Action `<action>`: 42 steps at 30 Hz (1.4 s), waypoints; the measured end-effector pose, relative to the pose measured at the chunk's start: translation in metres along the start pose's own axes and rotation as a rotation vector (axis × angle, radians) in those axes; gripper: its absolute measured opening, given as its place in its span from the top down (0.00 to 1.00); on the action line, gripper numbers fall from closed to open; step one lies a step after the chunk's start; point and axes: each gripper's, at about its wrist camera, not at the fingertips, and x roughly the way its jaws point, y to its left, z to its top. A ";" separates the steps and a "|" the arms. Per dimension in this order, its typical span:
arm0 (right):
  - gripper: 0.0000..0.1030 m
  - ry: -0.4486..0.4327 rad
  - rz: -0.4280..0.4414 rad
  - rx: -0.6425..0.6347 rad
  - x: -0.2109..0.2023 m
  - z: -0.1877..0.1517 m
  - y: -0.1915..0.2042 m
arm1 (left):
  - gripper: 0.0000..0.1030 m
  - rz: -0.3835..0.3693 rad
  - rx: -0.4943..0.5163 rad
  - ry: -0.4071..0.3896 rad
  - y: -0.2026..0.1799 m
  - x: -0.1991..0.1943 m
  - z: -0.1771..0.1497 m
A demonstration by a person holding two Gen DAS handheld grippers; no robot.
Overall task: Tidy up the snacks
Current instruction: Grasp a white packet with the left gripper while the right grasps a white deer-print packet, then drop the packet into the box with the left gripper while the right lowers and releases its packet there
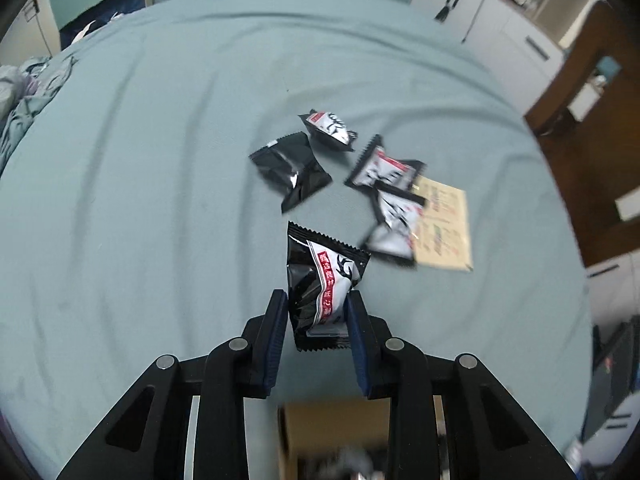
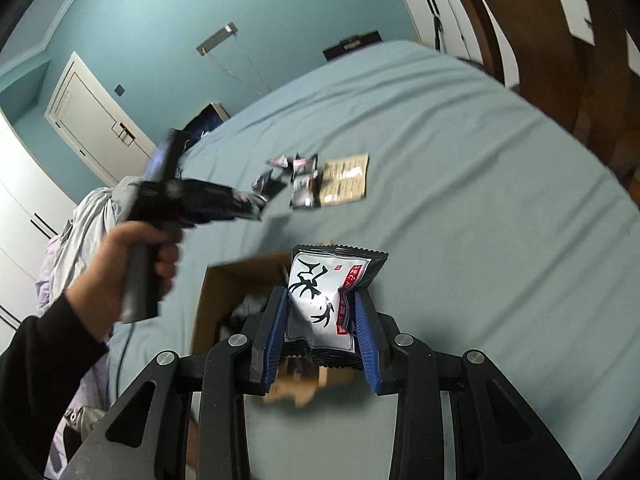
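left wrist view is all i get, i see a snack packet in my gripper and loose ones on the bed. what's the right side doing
Observer: The right gripper is shut on its own packet, white face with black brushwork.
Operator: where's the box, i only see a blurry brown edge at the bottom
Observer: The cardboard box sits open on the bed, right beneath the right gripper's packet.
Operator: anything in it
Observer: Dark and pale shapes show inside, too blurred to count.
Operator: where's my gripper from there
Observer: The left gripper hangs above the bed, left of the box, between it and the loose packets.
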 end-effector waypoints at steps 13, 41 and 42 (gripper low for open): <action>0.69 -0.047 -0.063 -0.076 0.008 -0.014 0.024 | 0.72 -0.103 0.161 -0.110 0.001 -0.080 -0.136; 0.61 0.063 0.000 -0.192 0.036 -0.025 0.051 | 0.17 0.207 0.243 -0.229 0.000 -0.076 -0.136; 0.55 0.096 0.041 -0.145 0.040 -0.024 0.045 | 0.16 0.212 0.248 -0.232 -0.001 -0.077 -0.136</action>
